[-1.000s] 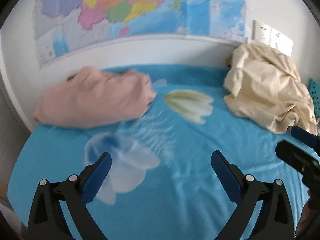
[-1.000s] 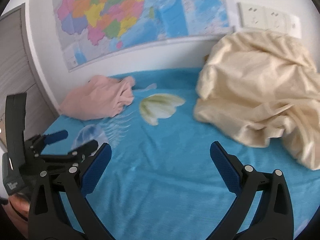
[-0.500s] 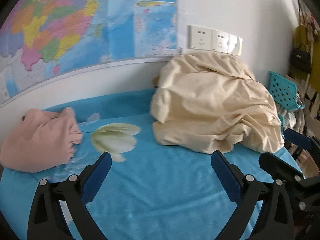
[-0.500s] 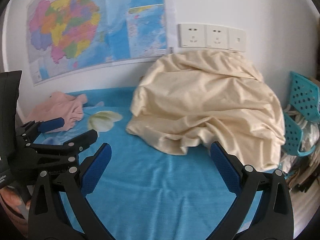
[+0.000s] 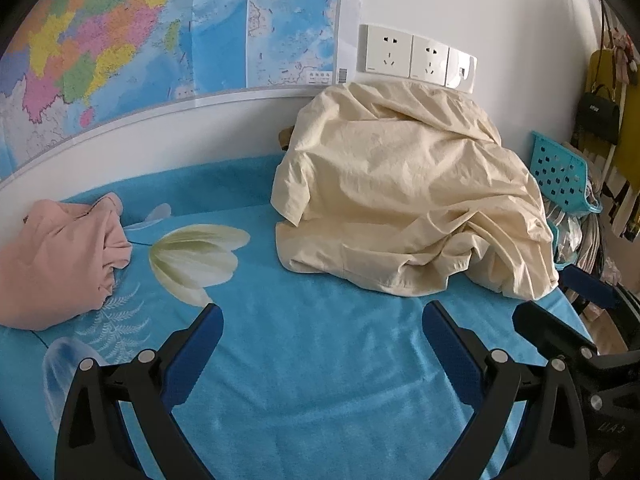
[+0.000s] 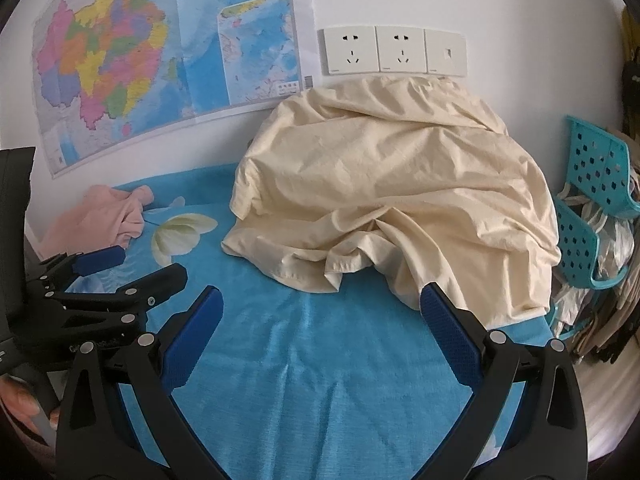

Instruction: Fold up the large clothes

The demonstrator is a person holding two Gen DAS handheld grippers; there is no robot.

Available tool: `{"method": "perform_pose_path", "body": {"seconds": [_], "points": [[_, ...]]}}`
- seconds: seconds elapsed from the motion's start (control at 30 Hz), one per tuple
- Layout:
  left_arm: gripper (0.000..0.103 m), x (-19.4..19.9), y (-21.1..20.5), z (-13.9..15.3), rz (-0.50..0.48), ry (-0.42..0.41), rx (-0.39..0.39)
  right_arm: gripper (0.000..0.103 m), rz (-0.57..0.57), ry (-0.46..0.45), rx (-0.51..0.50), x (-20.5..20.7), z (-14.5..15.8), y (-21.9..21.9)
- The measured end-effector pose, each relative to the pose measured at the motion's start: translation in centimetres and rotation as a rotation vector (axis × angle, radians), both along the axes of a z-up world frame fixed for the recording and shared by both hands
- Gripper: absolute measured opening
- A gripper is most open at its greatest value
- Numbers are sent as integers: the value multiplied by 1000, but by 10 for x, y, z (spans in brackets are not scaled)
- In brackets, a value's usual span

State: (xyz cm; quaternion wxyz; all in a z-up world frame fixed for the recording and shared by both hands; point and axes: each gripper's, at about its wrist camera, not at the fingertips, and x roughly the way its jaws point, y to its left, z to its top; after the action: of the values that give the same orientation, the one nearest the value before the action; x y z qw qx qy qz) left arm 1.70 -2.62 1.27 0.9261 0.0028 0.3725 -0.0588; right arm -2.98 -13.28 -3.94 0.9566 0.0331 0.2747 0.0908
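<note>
Ahead: cream garment (image 6: 392, 200) heaped beyond spread right gripper (image 6: 320, 312).

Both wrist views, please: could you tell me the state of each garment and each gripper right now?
Cream garment: crumpled in a heap against the wall, unfolded, not held.
Pink garment: bunched on the blue bedspread, apart from the cream one.
Left gripper: fingers open, empty, above the bedspread.
Right gripper: fingers open, empty, near the cream garment's front edge.

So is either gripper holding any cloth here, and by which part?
Nothing is held. Left gripper and right gripper are open above the blue bedsheet, short of the crumpled cream garment.
</note>
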Motion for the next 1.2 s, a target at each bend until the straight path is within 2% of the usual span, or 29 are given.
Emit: {"method": "perform_pose_path", "body": {"seconds": [0.2, 0.37, 0.47, 0.57, 0.63, 0.7, 0.73, 0.83, 1.03, 1.17, 1.2], "points": [[97, -2, -2, -2, -2, -2, 12, 98, 2, 9, 7, 1, -3, -2], [97, 0, 3, -10, -26, 71, -55, 98, 7, 16, 18, 1, -5, -2], [97, -5, 0, -11, -2, 49, -3, 98, 9, 21, 25, 1, -6, -2], [96, -8, 0, -10, 3, 39, 7, 98, 10, 23, 29, 1, -6, -2], [87, -13, 2, -6, 14, 0, 15, 98, 9, 23, 28, 1, -6, -2], [89, -11, 4, -4, 4, 18, -14, 98, 8, 23, 28, 1, -6, -2], [97, -11, 5, -4, 4, 25, -25, 98, 8, 23, 29, 0, -6, -1], [97, -12, 4, -5, 2, 24, -20, 98, 8, 24, 33, 0, -6, -2], [97, -9, 4, -12, -10, 90, -67, 98, 3, 24, 30, -1, -5, -2], [97, -14, 1, -16, -42, 56, -43, 98, -6, 28, 44, -3, -6, -5], [97, -13, 2, -17, -55, 67, -62, 98, -6, 27, 50, -2, -6, -6]]}}
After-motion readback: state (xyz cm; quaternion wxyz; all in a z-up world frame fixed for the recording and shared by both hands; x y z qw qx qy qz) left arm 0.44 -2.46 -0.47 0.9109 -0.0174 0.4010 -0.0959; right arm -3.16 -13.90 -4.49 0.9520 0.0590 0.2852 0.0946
